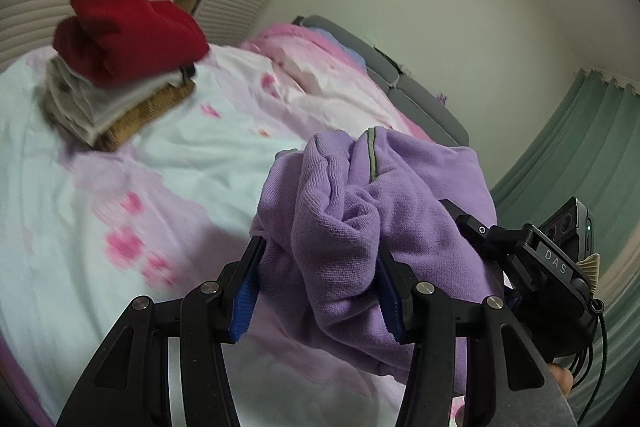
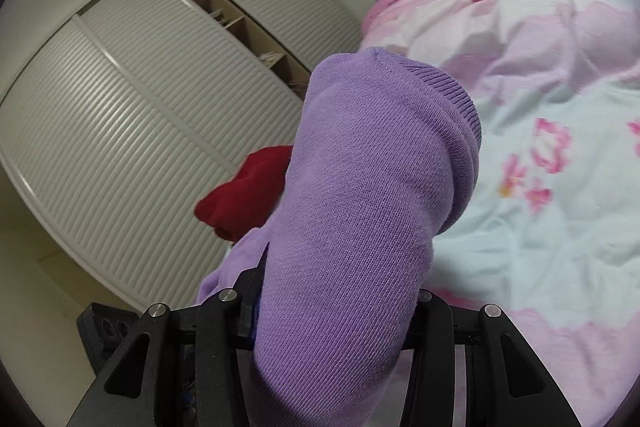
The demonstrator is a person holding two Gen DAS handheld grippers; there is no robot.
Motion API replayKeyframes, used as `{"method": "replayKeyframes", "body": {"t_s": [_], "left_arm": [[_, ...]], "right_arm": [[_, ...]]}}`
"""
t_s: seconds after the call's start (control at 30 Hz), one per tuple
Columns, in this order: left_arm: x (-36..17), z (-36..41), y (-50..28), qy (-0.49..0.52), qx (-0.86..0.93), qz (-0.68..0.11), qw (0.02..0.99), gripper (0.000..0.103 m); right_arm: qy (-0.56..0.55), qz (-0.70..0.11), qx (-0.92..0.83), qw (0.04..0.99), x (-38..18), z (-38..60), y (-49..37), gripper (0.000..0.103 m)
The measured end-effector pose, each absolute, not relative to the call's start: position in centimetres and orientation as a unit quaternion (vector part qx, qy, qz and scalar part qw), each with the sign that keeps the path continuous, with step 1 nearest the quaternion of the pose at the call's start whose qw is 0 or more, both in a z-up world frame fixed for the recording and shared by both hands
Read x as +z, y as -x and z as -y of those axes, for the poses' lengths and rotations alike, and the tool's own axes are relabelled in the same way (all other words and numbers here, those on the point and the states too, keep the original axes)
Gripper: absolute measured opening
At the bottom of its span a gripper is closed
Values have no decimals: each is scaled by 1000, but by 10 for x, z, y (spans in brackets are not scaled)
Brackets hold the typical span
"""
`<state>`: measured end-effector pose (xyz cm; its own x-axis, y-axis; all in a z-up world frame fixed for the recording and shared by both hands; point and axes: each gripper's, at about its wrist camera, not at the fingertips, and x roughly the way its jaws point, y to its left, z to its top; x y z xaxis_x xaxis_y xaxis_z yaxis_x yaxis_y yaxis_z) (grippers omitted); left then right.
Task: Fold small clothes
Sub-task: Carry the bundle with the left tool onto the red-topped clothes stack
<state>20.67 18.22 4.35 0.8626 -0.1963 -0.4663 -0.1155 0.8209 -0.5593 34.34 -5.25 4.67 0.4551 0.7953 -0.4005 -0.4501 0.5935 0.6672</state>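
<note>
Right now both grippers are clamped on one lilac knitted garment (image 1: 360, 211), held up above the bed's floral quilt (image 1: 160, 163). From the left wrist camera, the left gripper (image 1: 316, 279) has a thick bunched fold wedged between its blue pads (image 1: 244, 303), the cloth spilling upward toward twelve o'clock and showing a narrow grey-green trim strip (image 1: 372, 155). At four o'clock of that view sits the right gripper (image 1: 476, 227), its black body marked with letters, buried in the same cloth; a fingertip (image 1: 560, 379) of the person shows at five o'clock.

From the right wrist camera, the right gripper (image 2: 336, 303) is closed on a rolled bundle of the garment (image 2: 360, 207), whose ribbed hem (image 2: 452, 99) curls over at one o'clock; the bundle hides most of the fingers.

At ten o'clock in the left view a stack of folded clothes (image 1: 104, 103) rests on the quilt, topped by a red piece (image 1: 128, 31). Behind it stands a white louvred wardrobe (image 2: 132, 107) with a strip of open shelves (image 2: 240, 23). A grey headboard (image 1: 404, 83) and green curtain (image 1: 568, 147) lie toward two o'clock.
</note>
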Motion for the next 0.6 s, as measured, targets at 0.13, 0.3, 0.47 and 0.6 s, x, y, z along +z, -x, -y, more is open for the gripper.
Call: {"method": "replayKeyframes", "body": {"t_s": [0.13, 0.3, 0.47, 0.6], "left_arm": [[52, -223, -205, 306, -5, -248, 919, 51], [63, -282, -204, 311, 23, -233, 921, 51], [83, -344, -218, 310, 50, -215, 925, 51], [106, -395, -231, 308, 75, -199, 927, 51]], "right_arm": [[-228, -357, 401, 812, 56, 12, -351, 45], [-216, -358, 430, 800, 64, -53, -367, 45], [-211, -354, 461, 786, 78, -124, -392, 45], [-210, -351, 486, 772, 92, -179, -417, 45]]}}
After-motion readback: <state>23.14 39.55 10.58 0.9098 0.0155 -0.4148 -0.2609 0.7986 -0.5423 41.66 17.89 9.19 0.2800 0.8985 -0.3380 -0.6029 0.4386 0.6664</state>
